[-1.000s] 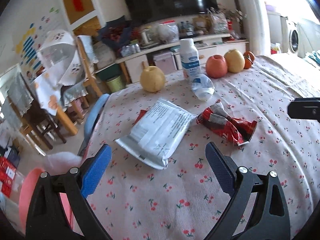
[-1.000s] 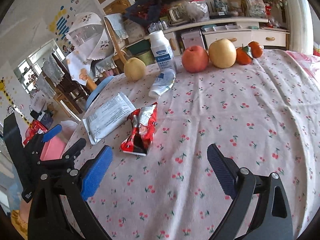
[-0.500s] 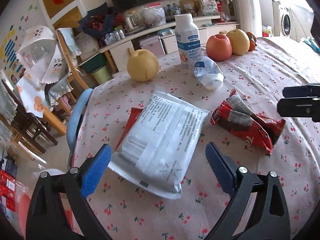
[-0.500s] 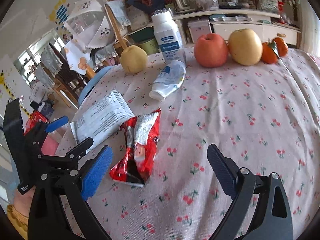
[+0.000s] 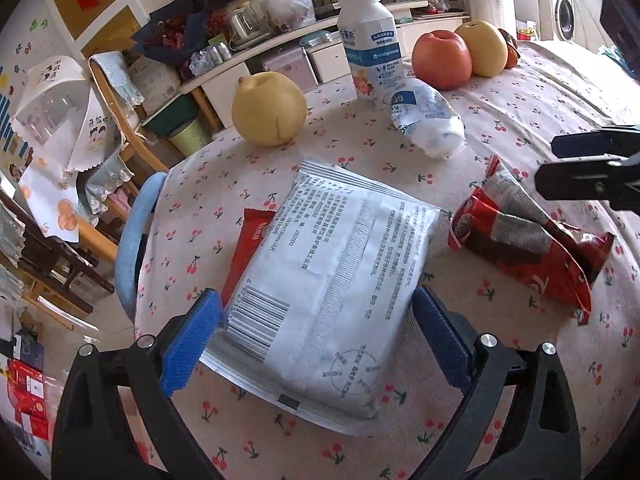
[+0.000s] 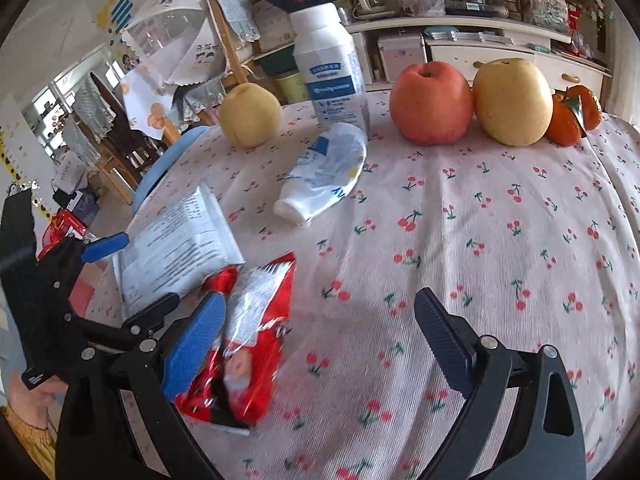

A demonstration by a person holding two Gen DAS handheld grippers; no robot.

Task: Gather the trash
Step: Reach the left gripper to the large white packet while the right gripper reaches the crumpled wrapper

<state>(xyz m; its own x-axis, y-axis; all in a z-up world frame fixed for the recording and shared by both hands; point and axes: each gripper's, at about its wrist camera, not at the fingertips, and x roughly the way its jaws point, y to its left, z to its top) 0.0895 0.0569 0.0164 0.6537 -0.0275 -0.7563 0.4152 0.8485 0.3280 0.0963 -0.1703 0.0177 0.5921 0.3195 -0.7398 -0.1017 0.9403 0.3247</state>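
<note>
1. Cherry-print cloth covers the bench [image 5: 520, 92], and a cluttered living room with shelves is seen far behind it.
2. Fruit is kept at the far side: a yellow pear [image 5: 269, 109], a red apple [image 5: 441, 59] and another pear [image 5: 485, 48]. A tall white bottle [image 5: 372, 40] stands upright there too.
3. No trash is seen picked up yet. All of it lies on the bench, so most of the job seems left to do.
4. A white packet [image 5: 336, 276] lies flat near the left edge. A small red wrapper [image 5: 250, 248] is tucked partly under its left side.
5. A crumpled red bag [image 6: 248, 344] lies just right of the packet. A squashed white bottle [image 6: 324, 172] lies on its side farther away, near the tall bottle.
6. The left claw [image 5: 316, 332] is spread wide, and nothing is held. The near end of the white packet sits between its blue pads [image 5: 192, 344]; whether they touch it cannot be told.
7. The right claw [image 6: 316, 336] is also spread wide and holds nothing. Its left pad is seen over the red bag, but a touch cannot be told.
8. The white packet looks likely to be taken first.
</note>
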